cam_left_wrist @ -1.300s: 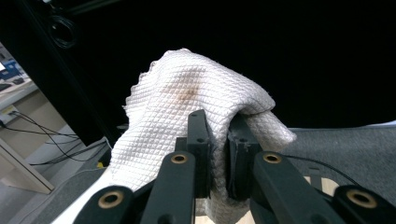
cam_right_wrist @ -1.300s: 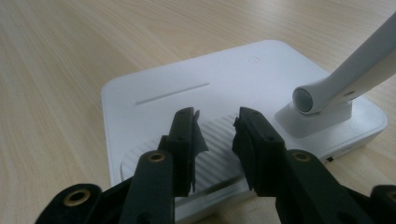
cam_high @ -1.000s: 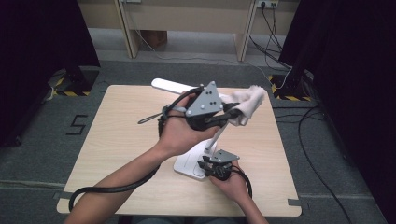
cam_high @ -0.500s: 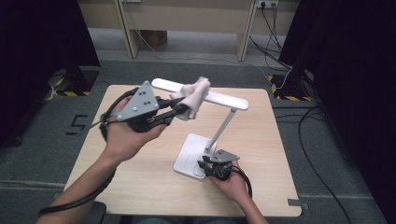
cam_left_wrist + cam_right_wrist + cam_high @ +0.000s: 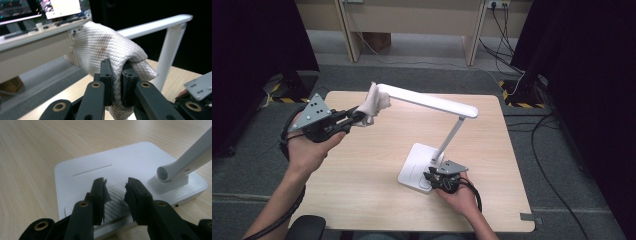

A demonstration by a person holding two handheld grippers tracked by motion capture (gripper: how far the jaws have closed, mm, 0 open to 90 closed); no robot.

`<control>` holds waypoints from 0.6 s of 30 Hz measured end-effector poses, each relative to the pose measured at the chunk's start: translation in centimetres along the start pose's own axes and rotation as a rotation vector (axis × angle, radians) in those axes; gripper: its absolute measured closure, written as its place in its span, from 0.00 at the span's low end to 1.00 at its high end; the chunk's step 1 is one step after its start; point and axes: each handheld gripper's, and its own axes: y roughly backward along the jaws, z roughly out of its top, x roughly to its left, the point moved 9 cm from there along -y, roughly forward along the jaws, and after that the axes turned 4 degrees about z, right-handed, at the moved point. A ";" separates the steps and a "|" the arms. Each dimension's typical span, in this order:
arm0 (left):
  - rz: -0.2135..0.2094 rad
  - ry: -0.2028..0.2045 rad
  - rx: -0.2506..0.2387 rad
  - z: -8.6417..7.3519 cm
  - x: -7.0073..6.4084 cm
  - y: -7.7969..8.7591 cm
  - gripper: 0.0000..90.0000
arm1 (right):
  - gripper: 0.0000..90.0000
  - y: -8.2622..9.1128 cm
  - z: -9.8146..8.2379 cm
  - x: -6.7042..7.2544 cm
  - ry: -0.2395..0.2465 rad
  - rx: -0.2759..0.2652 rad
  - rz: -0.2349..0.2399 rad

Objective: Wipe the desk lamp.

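A white desk lamp stands on the wooden table (image 5: 362, 195), its base (image 5: 412, 167) near the front and its long head (image 5: 432, 100) reaching left. My left gripper (image 5: 358, 117) is shut on a white knitted cloth (image 5: 374, 102), which sits against the left tip of the lamp head. In the left gripper view the cloth (image 5: 100, 47) bulges above the gripper (image 5: 117, 72), with the lamp head (image 5: 155, 25) behind it. My right gripper (image 5: 433, 178) rests on the front of the base, at the foot of the lamp arm (image 5: 187, 162). In the right gripper view the gripper (image 5: 116, 187) is open, its jaws over the base (image 5: 100, 165).
The table's right edge lies near dark curtains and floor cables (image 5: 557, 150). A light wooden bench (image 5: 412, 20) stands behind the table. Monitors (image 5: 62, 7) sit on a desk beyond the cloth in the left gripper view.
My left gripper has carried the cloth leftward along the lamp head, from its right end to its left tip. The right gripper has stayed on the base.
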 end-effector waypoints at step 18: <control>0.020 0.043 0.037 -1.8 1.1 -4.1 0.91 | 0.75 0.0 0.0 0.0 0.001 0.001 0.000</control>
